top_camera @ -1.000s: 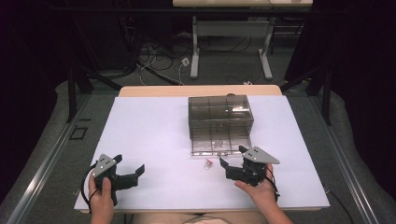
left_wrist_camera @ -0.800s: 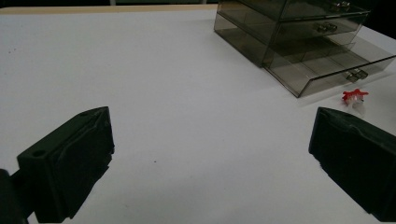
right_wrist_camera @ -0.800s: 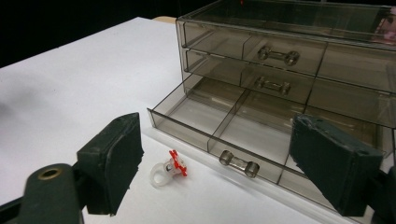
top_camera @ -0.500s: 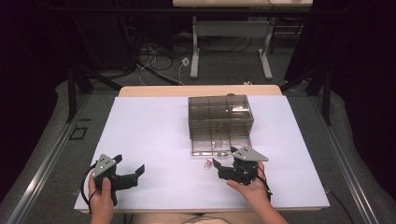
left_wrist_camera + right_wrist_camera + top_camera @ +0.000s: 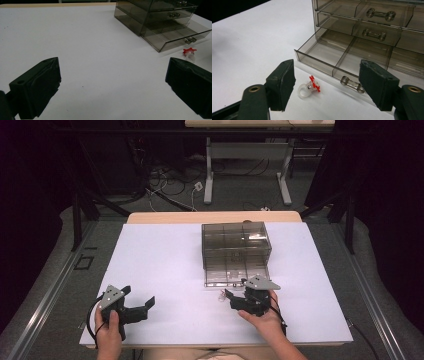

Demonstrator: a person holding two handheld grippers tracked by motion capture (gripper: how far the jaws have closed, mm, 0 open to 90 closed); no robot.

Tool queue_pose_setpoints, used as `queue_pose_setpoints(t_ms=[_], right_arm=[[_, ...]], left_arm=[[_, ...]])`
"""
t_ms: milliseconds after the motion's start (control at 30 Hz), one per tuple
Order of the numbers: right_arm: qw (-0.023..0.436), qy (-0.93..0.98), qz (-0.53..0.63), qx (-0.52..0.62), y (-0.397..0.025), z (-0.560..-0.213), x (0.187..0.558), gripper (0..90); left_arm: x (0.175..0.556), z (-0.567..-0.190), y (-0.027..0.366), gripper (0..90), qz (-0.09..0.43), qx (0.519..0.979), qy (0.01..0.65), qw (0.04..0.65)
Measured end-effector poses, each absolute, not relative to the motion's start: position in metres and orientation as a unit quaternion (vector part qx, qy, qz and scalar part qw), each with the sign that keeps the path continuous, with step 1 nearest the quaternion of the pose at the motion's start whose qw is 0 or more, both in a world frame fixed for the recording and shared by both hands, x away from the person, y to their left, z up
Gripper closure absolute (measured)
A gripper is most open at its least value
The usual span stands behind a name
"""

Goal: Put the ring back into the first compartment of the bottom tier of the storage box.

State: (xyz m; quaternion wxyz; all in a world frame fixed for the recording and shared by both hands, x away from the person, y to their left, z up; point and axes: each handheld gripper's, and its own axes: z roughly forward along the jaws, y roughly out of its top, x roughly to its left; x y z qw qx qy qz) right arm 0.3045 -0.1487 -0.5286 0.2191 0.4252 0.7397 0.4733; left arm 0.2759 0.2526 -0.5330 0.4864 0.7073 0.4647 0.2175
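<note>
Jaws wide; ring (image 5: 309,88) by open drawer (image 5: 329,58)

The right gripper (image 5: 233,298) has slid left along the near part of the table (image 5: 165,265), away from the right edge and toward the small ring (image 5: 220,295) with the red top (it lies just in front of the open bottom drawer (image 5: 235,275)). Its parted jaws now stand on either side of the ring, closer than a second ago.
</note>
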Motion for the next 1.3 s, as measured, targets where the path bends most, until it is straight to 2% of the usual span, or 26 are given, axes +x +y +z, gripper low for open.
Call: queue_pose_setpoints(t_ms=[333, 1300], right_arm=[[0.205, 0.757, 0.457, 0.420, -0.142, -0.534, 0.312, 31.4], [0.179, 0.789, 0.418, 0.413, -0.125, -0.554, 0.326, 52.3]], left_arm=[[0.276, -0.533, 0.253, 0.2, 0.218, 0.707, 0.465, 0.486], [0.277, -0.534, 0.252, 0.2, 0.216, 0.705, 0.468, 0.488]])
